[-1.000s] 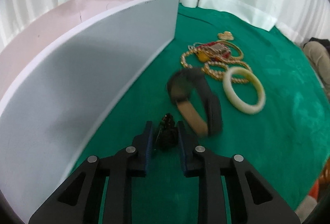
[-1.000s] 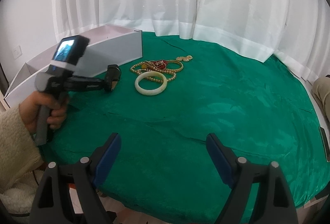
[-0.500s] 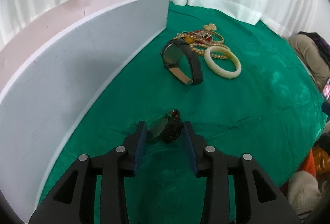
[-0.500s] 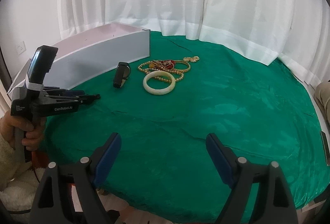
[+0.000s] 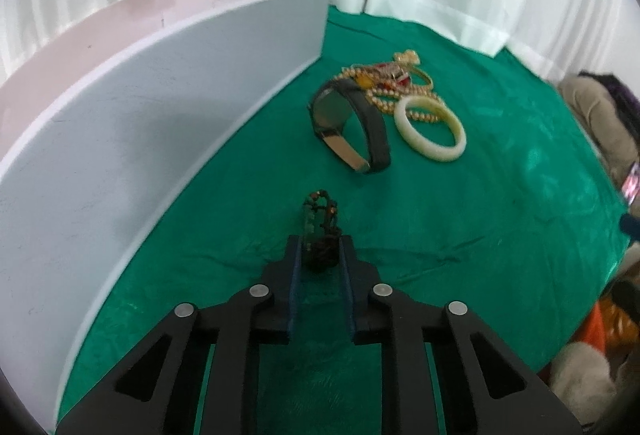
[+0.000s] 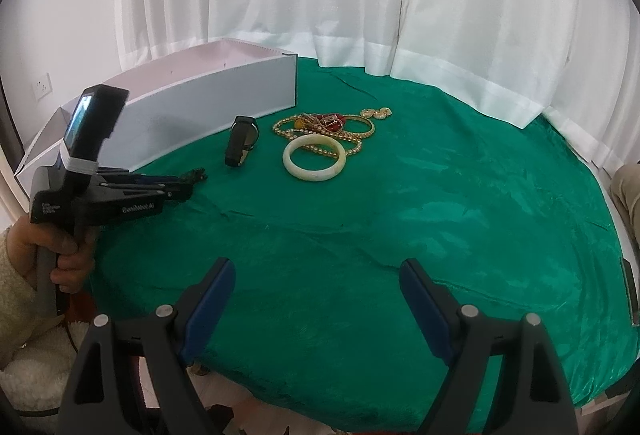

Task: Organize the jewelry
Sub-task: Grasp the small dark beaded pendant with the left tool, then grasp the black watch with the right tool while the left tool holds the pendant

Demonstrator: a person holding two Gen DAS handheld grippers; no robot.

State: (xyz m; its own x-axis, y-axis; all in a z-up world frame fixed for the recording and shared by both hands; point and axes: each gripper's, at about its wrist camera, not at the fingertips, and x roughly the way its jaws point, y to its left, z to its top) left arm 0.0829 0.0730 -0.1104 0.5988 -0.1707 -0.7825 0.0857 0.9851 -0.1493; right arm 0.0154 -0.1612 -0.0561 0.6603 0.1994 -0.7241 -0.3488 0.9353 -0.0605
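Left wrist view: left gripper [image 5: 320, 255] jaws are closing on a small dark beaded piece [image 5: 321, 231], probably for transfer to the adjacent white box [image 5: 168, 107], while the right gripper [image 6: 316, 299] hovers spread and empty over green cloth [image 6: 440, 215].
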